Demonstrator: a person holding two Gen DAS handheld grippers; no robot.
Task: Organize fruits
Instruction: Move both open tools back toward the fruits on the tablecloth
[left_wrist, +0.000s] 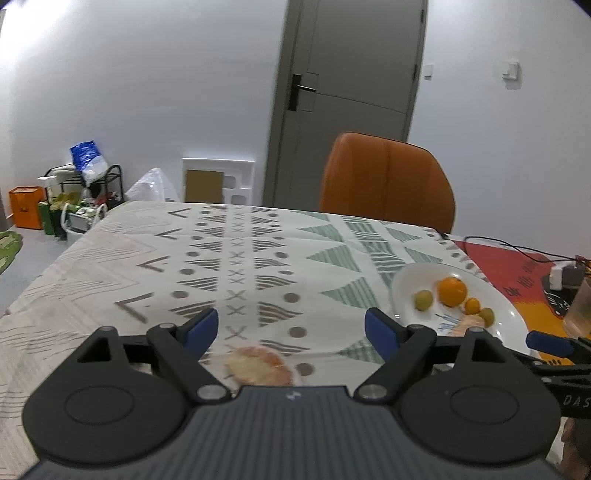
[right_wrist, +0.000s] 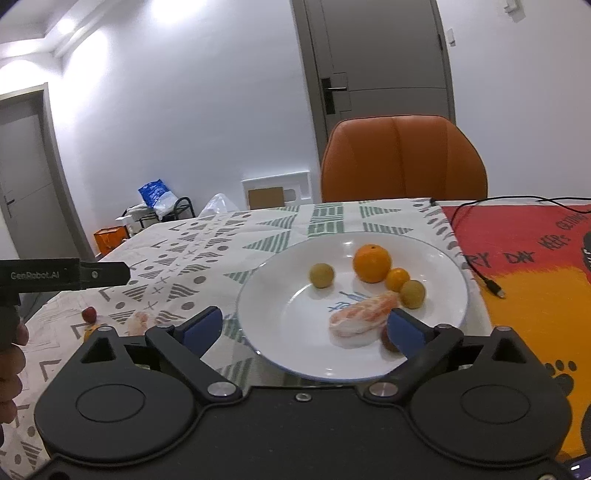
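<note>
**Fruit on the plate, both tongs empty**

A round white plate (right_wrist: 454, 306) on the patterned tablecloth (right_wrist: 207, 240) holds a big orange (right_wrist: 371, 263), a small one (right_wrist: 397, 279), two dull green fruits and a peeled pink segment (right_wrist: 364, 318). Another peeled segment (left_wrist: 258, 366) lies on the cloth. The left gripper (left_wrist: 291, 328) and right gripper (right_wrist: 308, 326) gape wide, holding nothing. An orange padded chair (right_wrist: 402, 158) stands behind the table.

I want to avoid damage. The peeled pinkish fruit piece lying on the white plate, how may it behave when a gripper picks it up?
The peeled fruit piece looks soft and moist, so hard pads would probably squash or tear it. Its long, flat-lying shape suggests it will hardly roll. On the glossy white plate it may slide if pushed.
</note>
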